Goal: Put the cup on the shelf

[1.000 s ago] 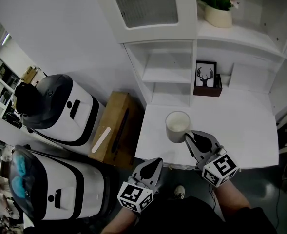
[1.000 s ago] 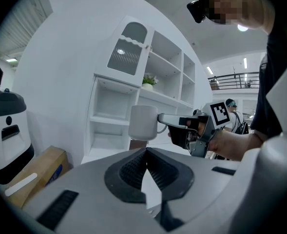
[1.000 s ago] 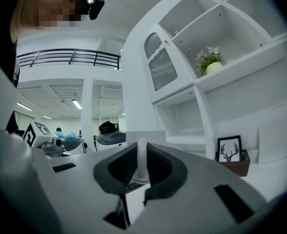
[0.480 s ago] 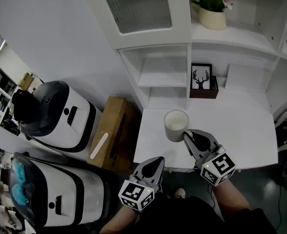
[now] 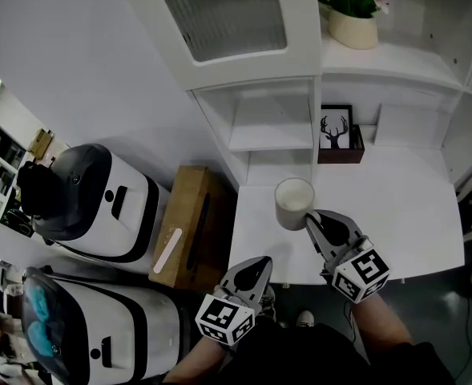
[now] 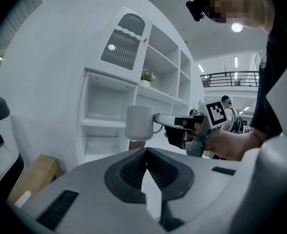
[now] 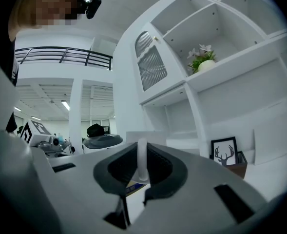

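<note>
- The white ceramic cup (image 5: 293,203) is being held by its loop handle, which is being pinched between the jaws of the right gripper (image 5: 314,221). The cup's body is projecting past the jaw tips, toward the shelf.
- The cup is being kept upright, mouth up and long axis vertical. In the left gripper view it appears to be hanging just above the desk.
- The open compartments of the white shelf unit (image 5: 272,139) are being faced straight ahead of the cup and slightly to its left, so a forward carry is probably being called for.
- The left gripper (image 5: 250,273) is being held low, short of the desk edge, with its jaws together on nothing; the right gripper is much the nearer.
- The white desk top (image 5: 404,215) is being shared with a black-framed deer picture (image 5: 337,127) at the back.
- A brown cardboard box (image 5: 189,223) is being kept on the floor to the left.
</note>
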The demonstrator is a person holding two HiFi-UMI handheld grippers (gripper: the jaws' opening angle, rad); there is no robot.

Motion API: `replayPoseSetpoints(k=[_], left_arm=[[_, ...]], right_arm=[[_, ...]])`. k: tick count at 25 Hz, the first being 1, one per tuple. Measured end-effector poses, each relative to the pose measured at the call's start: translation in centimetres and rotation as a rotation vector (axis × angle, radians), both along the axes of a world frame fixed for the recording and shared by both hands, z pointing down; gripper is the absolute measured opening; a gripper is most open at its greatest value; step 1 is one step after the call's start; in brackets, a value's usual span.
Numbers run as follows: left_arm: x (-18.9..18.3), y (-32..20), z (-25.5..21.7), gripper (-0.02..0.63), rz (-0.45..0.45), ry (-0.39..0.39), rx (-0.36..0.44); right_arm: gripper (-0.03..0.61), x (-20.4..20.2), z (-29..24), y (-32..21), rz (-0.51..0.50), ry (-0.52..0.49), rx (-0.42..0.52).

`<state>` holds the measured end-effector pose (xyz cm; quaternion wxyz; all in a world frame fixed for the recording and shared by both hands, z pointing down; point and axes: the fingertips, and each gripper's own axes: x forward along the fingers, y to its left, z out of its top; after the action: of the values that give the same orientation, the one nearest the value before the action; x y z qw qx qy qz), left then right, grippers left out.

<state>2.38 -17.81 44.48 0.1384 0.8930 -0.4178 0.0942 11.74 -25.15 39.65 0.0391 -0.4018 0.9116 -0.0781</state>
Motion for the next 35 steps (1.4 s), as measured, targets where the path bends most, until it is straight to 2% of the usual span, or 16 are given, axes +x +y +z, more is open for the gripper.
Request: replayPoseSetpoints(k=[22, 35], left_arm=[[-1.9, -5.9, 0.2, 0.005, 0.071, 0.059, 0.001], [-4.8, -9.6, 0.6, 0.005, 0.101, 0.067, -0.008]], right_arm=[[0.028, -1.6, -0.2, -5.7, 0.103, 0.062, 0.013], [0.028, -3.8, 0.2, -11.0, 0.165, 0.083, 0.025]])
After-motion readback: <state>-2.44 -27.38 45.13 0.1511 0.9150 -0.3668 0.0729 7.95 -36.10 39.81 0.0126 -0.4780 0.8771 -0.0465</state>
